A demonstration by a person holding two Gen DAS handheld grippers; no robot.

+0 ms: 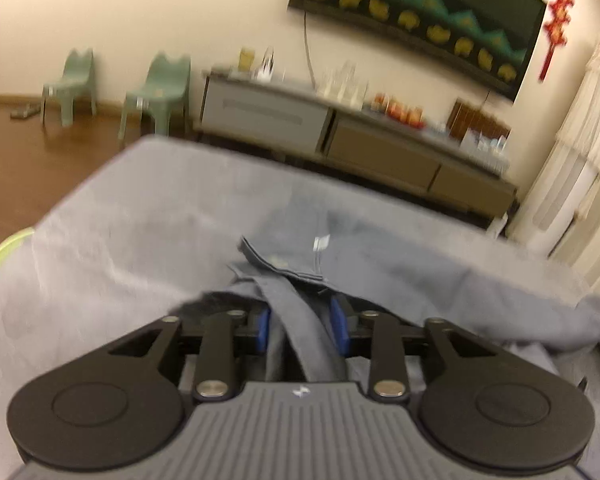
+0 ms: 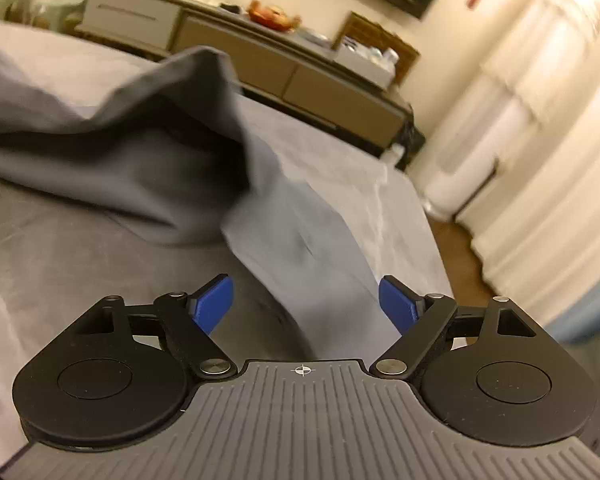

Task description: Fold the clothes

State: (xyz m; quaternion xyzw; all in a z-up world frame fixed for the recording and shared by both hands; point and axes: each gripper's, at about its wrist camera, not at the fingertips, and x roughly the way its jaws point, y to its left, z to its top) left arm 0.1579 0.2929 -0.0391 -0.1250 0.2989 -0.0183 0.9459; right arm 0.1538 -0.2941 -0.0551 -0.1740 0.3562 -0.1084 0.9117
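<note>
One bunched fold of the grey cotton garment (image 1: 300,320), lying on the grey-sheeted bed (image 1: 120,216), is pinched by the left gripper (image 1: 302,324). The right gripper (image 2: 306,300) is held open around a near hanging edge, ungripped. That side could sag if lifted, skewing the fold.

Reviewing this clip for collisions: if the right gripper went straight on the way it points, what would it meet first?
Most likely the grey garment: a fold of it already lies between the spread blue fingers of the right gripper. Beyond that is the grey-covered surface; depth is unclear in the blur.
</note>
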